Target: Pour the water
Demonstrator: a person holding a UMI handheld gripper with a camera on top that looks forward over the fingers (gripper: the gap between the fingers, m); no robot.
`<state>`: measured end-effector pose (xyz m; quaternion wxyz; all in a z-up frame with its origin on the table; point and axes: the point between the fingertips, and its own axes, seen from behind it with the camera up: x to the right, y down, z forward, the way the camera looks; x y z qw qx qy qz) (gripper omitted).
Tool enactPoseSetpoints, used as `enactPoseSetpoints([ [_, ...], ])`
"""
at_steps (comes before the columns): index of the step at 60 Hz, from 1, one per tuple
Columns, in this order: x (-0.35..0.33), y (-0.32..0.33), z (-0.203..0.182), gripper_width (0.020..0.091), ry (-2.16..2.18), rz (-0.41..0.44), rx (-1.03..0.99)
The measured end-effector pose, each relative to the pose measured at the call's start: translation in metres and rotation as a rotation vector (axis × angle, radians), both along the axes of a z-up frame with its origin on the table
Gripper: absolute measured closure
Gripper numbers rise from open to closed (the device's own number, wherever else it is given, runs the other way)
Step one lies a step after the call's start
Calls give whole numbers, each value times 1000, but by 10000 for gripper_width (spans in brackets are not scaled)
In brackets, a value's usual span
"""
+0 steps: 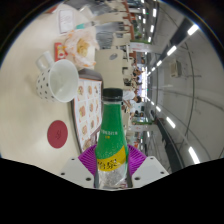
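No legible text on bottle (111,140) label

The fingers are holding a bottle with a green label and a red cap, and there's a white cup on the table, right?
Not quite. The bottle between the fingers has a black cap, not red, as the gripper view shows. Its label is green, and the white cup does stand on the table.

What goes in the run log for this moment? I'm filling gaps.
phase: carrying | gripper: shut on bottle | bottle: upright, black cap on | white cup: on table beyond, apart
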<state>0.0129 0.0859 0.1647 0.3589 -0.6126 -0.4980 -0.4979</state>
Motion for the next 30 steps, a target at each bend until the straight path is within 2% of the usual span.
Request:
enactPoseSetpoints([
  [11, -22, 22, -14, 733, -485, 79, -95],
  [16, -22, 28, -6, 729, -632, 91, -100],
  [25, -19, 31, -2, 731, -667, 74, -124],
  [30, -22, 31, -3, 730, -657, 108, -141],
])
